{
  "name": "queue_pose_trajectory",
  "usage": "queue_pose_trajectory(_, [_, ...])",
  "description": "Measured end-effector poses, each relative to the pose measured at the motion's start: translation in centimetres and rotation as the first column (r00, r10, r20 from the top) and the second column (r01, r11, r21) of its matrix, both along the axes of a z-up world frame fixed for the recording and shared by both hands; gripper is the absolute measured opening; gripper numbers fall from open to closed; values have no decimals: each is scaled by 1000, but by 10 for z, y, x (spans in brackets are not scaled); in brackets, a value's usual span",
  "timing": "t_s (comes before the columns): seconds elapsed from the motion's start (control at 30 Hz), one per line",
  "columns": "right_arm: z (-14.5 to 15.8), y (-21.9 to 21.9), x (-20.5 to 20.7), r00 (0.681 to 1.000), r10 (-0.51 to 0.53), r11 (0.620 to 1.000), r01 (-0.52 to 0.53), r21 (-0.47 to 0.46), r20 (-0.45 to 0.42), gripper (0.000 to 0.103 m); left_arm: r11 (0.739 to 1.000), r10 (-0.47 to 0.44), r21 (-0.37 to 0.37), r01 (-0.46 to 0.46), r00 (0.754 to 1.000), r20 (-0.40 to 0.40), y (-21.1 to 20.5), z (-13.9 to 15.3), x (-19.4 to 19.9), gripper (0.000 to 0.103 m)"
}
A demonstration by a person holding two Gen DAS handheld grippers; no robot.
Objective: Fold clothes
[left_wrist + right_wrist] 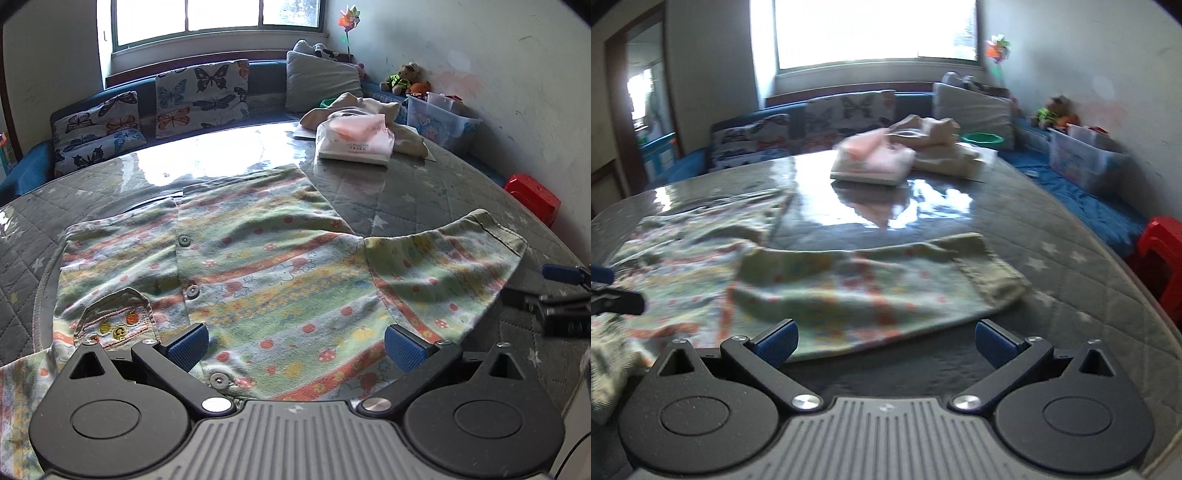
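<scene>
A striped, flower-printed children's shirt (pixel 266 273) with grey snap buttons and a small chest pocket lies spread flat on the quilted table (pixel 406 192). My left gripper (pixel 295 345) hovers open over its near hem, nothing between the blue pads. One sleeve (pixel 443 266) stretches out to the right. In the right wrist view that same sleeve (pixel 879 284) lies just ahead of my right gripper (pixel 884 341), which is open and empty above the table. The right gripper's tip (pixel 561 291) shows at the right edge of the left wrist view. The right wrist view is blurred.
At the far side of the table sit a tissue pack (pixel 354 140) and crumpled beige cloth (pixel 373 110). A sofa with butterfly cushions (pixel 199 96) runs behind. A clear storage box (pixel 439 118) and a red stool (pixel 532 195) stand at the right.
</scene>
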State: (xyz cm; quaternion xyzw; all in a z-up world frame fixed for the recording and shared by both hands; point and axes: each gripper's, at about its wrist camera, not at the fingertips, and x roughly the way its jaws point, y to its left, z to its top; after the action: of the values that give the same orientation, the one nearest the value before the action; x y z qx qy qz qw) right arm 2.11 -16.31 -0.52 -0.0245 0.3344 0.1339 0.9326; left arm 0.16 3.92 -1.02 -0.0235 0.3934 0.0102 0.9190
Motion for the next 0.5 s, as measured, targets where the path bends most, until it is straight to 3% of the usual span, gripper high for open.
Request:
queue_pose_trajectory(0.2, [-1,-24,17,996,-87,996,87,1,-6,102,1000,9,-8,-9,1000,-19,1,-2,3,103])
queue_pose_trajectory(0.5, [-9,-59,56,979,-196,976,201,80,-64,76,1000,8,-9,-9,999,-35,1,-5,5,103])
